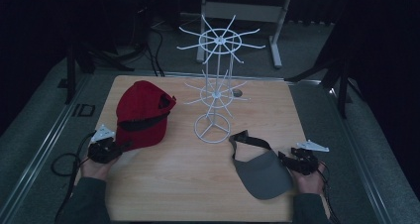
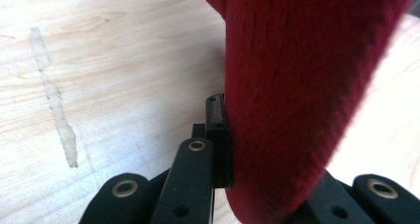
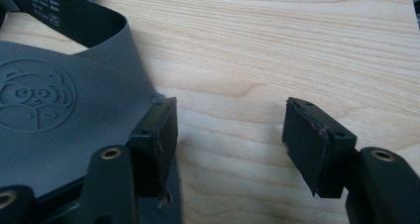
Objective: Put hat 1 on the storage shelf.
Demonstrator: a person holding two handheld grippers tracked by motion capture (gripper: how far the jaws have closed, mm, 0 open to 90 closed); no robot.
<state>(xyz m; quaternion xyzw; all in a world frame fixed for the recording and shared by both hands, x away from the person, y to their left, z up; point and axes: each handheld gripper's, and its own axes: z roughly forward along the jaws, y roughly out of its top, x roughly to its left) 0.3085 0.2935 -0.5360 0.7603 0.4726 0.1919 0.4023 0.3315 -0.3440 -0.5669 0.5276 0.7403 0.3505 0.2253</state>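
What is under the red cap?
The red cap lies on the wooden table, and its brim sits between the left gripper jaws, one pad pressed against it. Its crown covers whatever is beneath; nothing underneath can be seen.

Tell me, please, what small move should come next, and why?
Probably lift the red cap toward the white wire rack. The left gripper has its fingers shut on the cap's brim, while the right gripper is open beside the grey visor.
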